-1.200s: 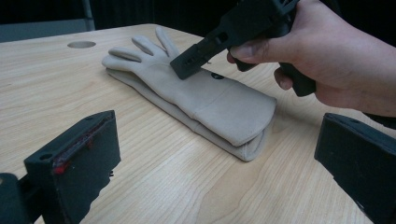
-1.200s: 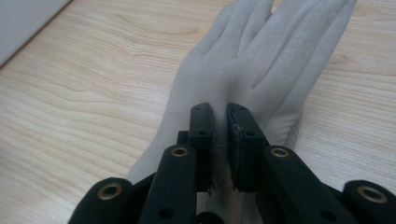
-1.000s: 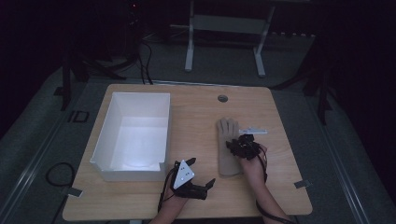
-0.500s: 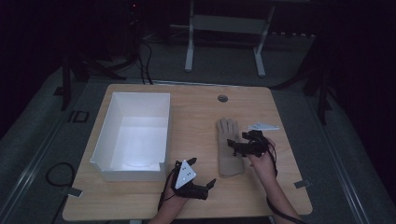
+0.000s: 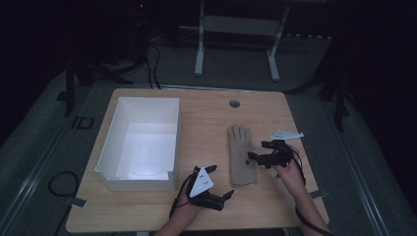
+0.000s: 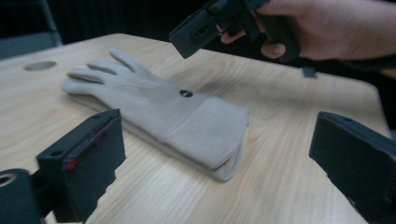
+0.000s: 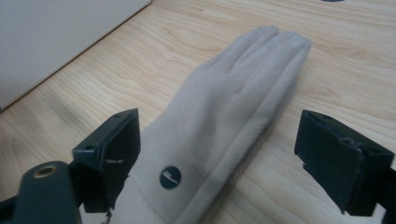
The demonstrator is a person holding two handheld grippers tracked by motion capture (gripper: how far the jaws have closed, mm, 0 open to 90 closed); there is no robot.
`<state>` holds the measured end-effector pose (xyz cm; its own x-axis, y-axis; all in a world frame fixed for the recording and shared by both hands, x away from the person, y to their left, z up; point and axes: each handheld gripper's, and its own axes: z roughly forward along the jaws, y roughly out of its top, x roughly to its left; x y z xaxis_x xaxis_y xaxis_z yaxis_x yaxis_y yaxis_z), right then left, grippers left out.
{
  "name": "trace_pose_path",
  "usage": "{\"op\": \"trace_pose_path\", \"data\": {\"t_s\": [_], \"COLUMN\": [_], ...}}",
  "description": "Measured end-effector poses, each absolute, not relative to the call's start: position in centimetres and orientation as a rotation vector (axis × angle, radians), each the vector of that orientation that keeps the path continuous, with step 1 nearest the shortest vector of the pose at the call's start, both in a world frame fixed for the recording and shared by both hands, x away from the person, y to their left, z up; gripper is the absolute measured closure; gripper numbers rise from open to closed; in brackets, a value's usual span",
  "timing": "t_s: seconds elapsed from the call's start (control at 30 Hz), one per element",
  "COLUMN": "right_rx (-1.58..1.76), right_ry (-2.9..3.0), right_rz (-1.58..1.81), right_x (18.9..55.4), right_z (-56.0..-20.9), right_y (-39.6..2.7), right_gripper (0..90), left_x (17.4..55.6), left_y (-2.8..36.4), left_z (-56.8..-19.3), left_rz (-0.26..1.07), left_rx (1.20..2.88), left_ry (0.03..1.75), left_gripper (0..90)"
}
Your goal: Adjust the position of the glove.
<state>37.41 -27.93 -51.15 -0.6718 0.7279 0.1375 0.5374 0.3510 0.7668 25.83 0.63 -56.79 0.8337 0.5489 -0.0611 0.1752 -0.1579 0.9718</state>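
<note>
A beige glove (image 5: 242, 155) lies flat on the wooden table (image 5: 206, 113), fingers pointing away from me, with a small dark button (image 7: 170, 177) near the cuff. My right gripper (image 5: 255, 158) hangs open at the glove's right side, near the cuff; in the right gripper view the glove (image 7: 224, 116) runs between its spread jaws (image 7: 219, 126). My left gripper (image 5: 223, 196) rests open near the table's front edge, left of the cuff. In the left gripper view the glove (image 6: 159, 112) lies ahead of the gripper (image 6: 217, 128), with the right gripper (image 6: 201, 32) held above it.
An open white box (image 5: 142, 142) stands on the left half of the table. A round cable hole (image 5: 234, 103) sits near the far edge. A metal frame (image 5: 236, 39) stands on the dark floor beyond the table.
My right gripper has drifted a little to the right, from over the glove towards its right edge. The left gripper and the glove have stayed put.
</note>
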Motion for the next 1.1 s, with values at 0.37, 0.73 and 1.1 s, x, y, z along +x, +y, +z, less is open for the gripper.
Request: {"op": "trace_pose_path", "data": {"t_s": [0.37, 0.73, 1.1], "right_rx": [1.183, 1.328, 1.312], "right_ry": [2.351, 2.353, 2.468], "right_rz": [1.235, 1.199, 1.168], "right_x": [39.9, 44.9, 45.4], "right_z": [-51.5, -53.9, -55.7], "right_y": [-28.8, -26.8, -25.0], "right_gripper": [36.7, 39.1, 53.0], "left_x": [28.0, 29.2, 30.1], "left_y": [-2.9, -4.8, -3.8], "left_z": [-56.3, -55.9, -56.8], "left_rz": [0.34, 0.297, 0.258], "left_rx": [1.808, 1.862, 1.948], "left_ry": [0.576, 0.518, 0.539], "left_gripper": [6.4, 7.4, 14.3]}}
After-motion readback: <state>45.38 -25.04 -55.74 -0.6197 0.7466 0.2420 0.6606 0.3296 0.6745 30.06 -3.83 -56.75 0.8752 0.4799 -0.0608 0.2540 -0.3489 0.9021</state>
